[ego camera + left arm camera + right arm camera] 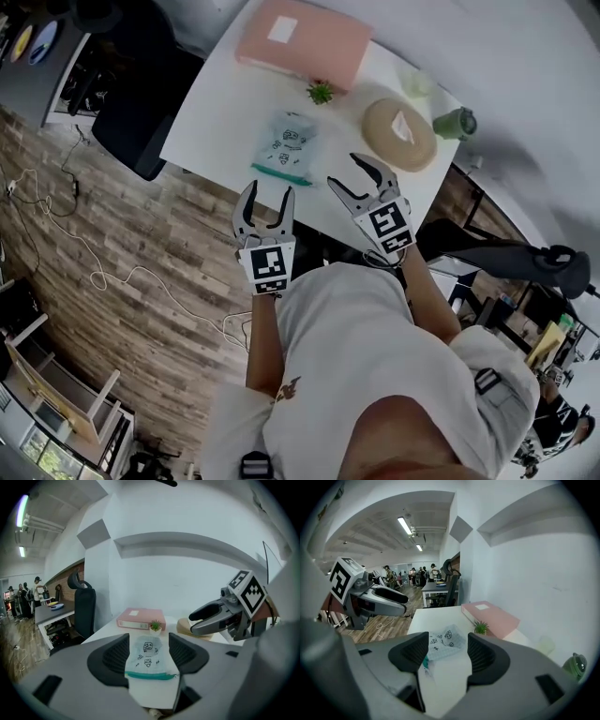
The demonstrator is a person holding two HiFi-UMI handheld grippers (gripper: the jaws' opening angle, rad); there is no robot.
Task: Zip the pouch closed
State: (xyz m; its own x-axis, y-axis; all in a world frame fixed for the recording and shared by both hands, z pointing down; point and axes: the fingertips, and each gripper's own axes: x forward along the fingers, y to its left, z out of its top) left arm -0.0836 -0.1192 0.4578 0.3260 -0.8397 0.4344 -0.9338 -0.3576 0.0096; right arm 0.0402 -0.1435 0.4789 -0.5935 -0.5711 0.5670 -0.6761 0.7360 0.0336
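A pale blue pouch (284,145) with small printed figures and a teal zipper edge lies flat on the white table (211,112), zipper side toward me. In the left gripper view the pouch (149,657) shows between the jaws, farther off on the table. My left gripper (264,199) hangs open just short of the table's near edge, below the pouch. My right gripper (361,184) is open over the table's near edge, right of the pouch (443,643). Nothing is between either pair of jaws.
A pink binder (302,42) lies at the back of the table, with a small potted plant (321,92) in front of it. A round tan object (399,133) and a green bottle (456,122) sit to the right. A black chair (141,117) stands left.
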